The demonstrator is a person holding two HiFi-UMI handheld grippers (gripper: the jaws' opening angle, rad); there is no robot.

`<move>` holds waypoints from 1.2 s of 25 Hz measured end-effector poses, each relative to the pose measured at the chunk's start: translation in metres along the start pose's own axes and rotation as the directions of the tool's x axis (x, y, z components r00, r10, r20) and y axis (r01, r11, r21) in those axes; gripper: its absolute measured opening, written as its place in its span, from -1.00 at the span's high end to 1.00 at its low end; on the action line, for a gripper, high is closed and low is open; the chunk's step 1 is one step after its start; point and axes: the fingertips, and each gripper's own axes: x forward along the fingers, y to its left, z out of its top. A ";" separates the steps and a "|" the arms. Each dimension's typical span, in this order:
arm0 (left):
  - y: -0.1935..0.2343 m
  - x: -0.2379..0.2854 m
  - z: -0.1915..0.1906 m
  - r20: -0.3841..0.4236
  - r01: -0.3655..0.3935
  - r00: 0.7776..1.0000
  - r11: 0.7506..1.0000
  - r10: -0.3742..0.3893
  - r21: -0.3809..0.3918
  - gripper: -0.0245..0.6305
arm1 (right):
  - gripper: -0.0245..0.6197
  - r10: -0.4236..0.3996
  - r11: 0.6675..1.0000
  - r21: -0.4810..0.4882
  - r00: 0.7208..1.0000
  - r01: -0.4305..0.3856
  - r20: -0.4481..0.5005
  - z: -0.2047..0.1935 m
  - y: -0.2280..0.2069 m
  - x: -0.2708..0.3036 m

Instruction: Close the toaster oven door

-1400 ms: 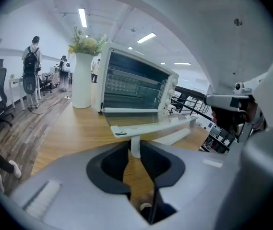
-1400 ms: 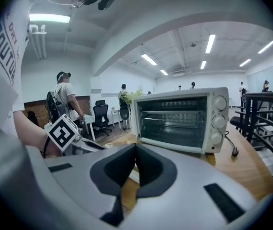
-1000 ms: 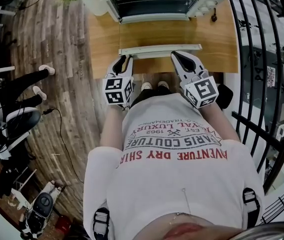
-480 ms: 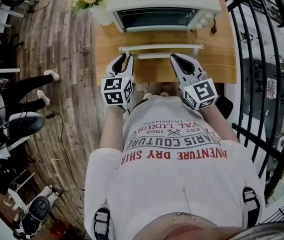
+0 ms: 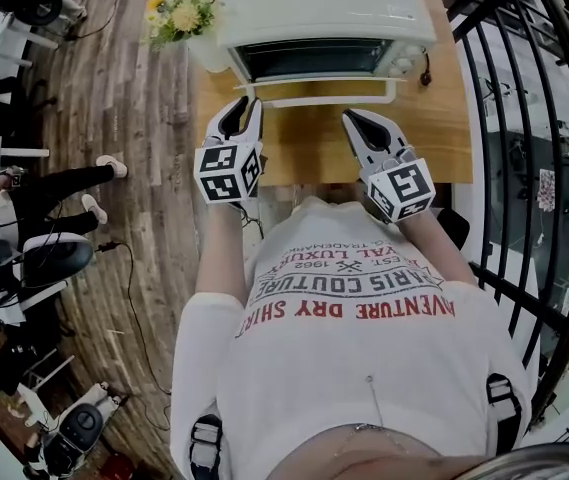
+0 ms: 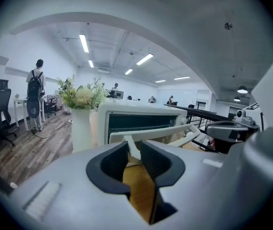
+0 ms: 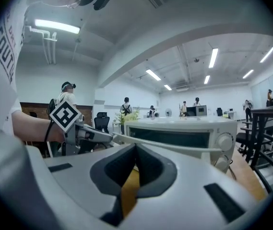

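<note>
On the wooden table [image 5: 434, 118], at its far edge, sits the white toaster oven [image 5: 324, 8], with a black railing [image 5: 554, 148] curving past the table's right side. The oven's door [image 5: 314, 60] is swung up against the front with its dark glass facing the person; whether it sits flush I cannot tell. Beside the oven's left corner stands a white vase of flowers [image 5: 186, 23].

Both grippers reach toward the door from the near side of the table. The left gripper [image 5: 247, 106] has its jaws apart. In the left gripper view, bare wood shows through the gap, and the left post of the door's handle [image 5: 319, 98] appears just past the tips, with no pad pressing on it. The right gripper [image 5: 352, 118] has its jaws drawn together at the tips with nothing between them. It sits just short of the white handle bar, which runs across the door's front in the right gripper view.
</note>
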 end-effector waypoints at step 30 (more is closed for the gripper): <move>0.030 0.048 0.056 0.026 -0.001 1.000 0.998 0.003 -0.065 0.64 | 0.95 -0.043 0.999 -0.011 0.999 0.043 0.019 0.011 -0.037 0.010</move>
